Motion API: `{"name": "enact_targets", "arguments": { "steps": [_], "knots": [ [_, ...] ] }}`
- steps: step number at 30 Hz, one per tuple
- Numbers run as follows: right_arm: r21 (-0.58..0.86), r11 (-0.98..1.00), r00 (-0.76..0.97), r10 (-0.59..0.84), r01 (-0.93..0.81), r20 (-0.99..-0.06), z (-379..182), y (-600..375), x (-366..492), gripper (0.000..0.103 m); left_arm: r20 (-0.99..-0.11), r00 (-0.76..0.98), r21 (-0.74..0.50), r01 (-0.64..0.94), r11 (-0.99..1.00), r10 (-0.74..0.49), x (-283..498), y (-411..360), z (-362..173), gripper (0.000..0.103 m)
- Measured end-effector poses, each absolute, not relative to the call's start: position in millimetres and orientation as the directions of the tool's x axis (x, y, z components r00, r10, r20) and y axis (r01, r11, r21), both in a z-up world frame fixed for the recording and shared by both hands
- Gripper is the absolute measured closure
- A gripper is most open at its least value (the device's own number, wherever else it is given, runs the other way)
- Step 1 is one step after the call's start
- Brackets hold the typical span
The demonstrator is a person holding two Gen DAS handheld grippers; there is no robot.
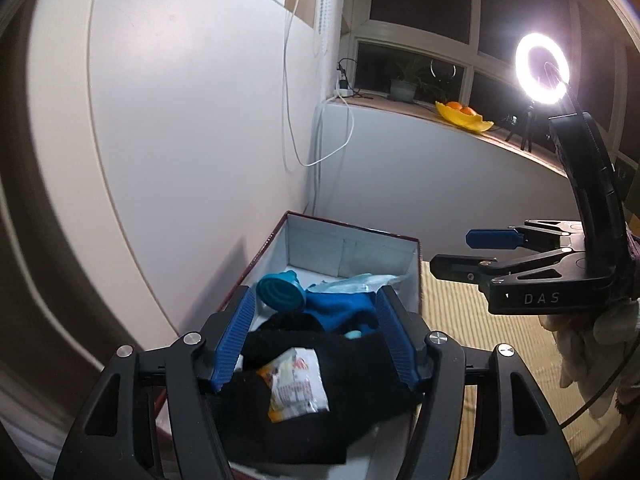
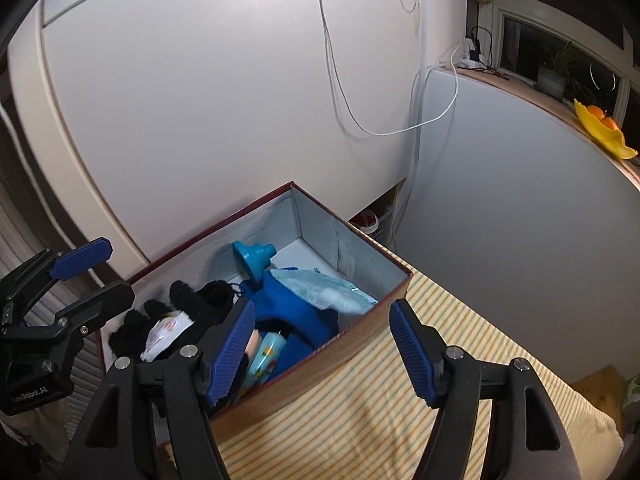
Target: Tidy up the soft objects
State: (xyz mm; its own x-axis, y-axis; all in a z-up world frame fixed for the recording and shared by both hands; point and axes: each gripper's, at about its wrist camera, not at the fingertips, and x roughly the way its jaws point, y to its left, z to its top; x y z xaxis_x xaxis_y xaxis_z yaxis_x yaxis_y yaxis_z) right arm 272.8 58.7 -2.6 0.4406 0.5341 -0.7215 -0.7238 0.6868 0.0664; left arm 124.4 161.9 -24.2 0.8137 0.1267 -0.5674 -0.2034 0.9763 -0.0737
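the left gripper (image 1: 316, 340) hangs wide apart over the box (image 1: 416, 276), black glove (image 2: 136, 330) lying crosswise, fingers toward the far wall; right gripper (image 2: 322, 350) gapes, holding nothing

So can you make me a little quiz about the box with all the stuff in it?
1. True or false: the left gripper is squeezing the black glove.
2. What colour is the cloth under the light blue packet? A red, B blue, C green.
3. Fill in: the teal funnel-shaped thing lies inside the ____.

Key: 1 false, its jaws stand open above it; 2 B; 3 box. The right gripper is open too.
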Motion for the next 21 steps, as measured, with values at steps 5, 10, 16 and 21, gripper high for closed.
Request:
{"name": "enact_targets", "arguments": {
  "steps": [5, 10, 16, 21],
  "knots": [
    [0.062, 0.686, 0.455, 0.544, -0.725, -0.705, 3.1, 45.8, 251.6, 0.031, -0.555, 0.824, -0.083, -0.194, 0.977, 0.117, 109.0, 153.6, -20.4, 0.038],
    [0.058, 0.697, 0.480, 0.549, -0.714, -0.685, 2.7, 26.2, 225.1, 0.027, -0.533, 0.838, -0.095, -0.196, 0.976, 0.116, 88.1, 145.7, -17.5, 0.031],
    [0.044, 0.726, 0.528, 0.539, -0.686, -0.656, -5.1, -5.2, 184.6, 0.027, -0.520, 0.846, -0.096, -0.195, 0.976, 0.118, 59.8, 131.2, -20.7, 0.023],
    [-0.008, 0.744, 0.586, 0.520, -0.669, -0.621, -7.1, -24.1, 149.1, 0.027, -0.532, 0.834, -0.074, -0.217, 0.973, 0.145, 40.9, 119.5, -26.3, 0.023]
  ]
}}
